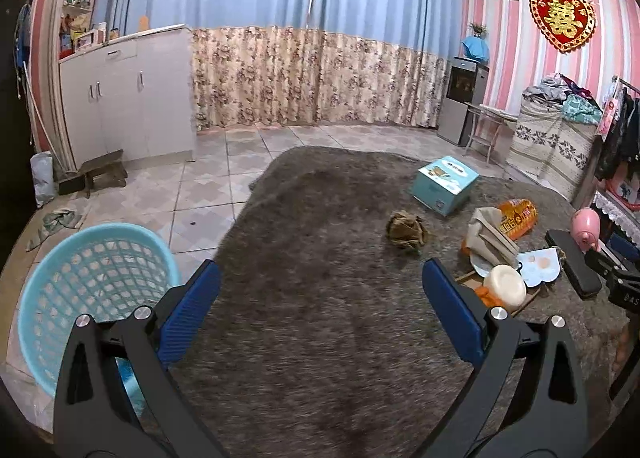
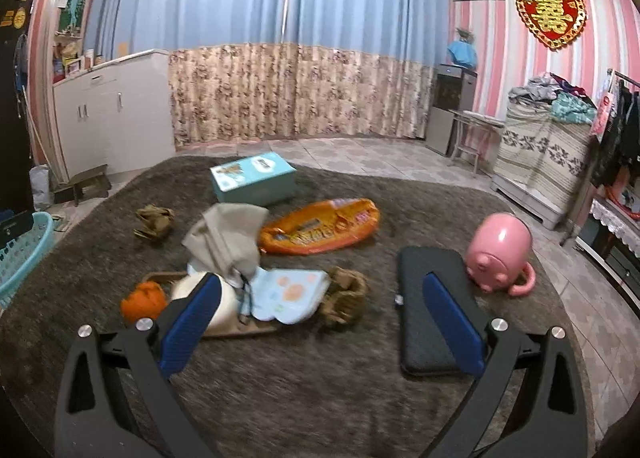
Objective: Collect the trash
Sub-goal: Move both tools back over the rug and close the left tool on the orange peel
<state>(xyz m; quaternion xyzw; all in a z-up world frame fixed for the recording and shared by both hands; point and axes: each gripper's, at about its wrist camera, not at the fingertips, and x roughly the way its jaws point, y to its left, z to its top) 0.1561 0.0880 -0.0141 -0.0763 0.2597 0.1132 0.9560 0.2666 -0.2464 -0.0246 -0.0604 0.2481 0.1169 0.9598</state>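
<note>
both grippers, left gripper (image 1: pixel 320 278) and right gripper (image 2: pixel 320 290), hover wide-jawed over rug (image 1: pixel 320 338)

The right gripper's finger (image 2: pixel 192 322) hides part of the white tub (image 2: pixel 224 308) beside the motion-blurred blue card (image 2: pixel 286 294).

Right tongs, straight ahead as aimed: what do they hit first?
Probably bare rug first. The open right tongs point between the light-blue paw-print pack and the black flat case; further on lies the orange snack bag. Depth unclear.
</note>
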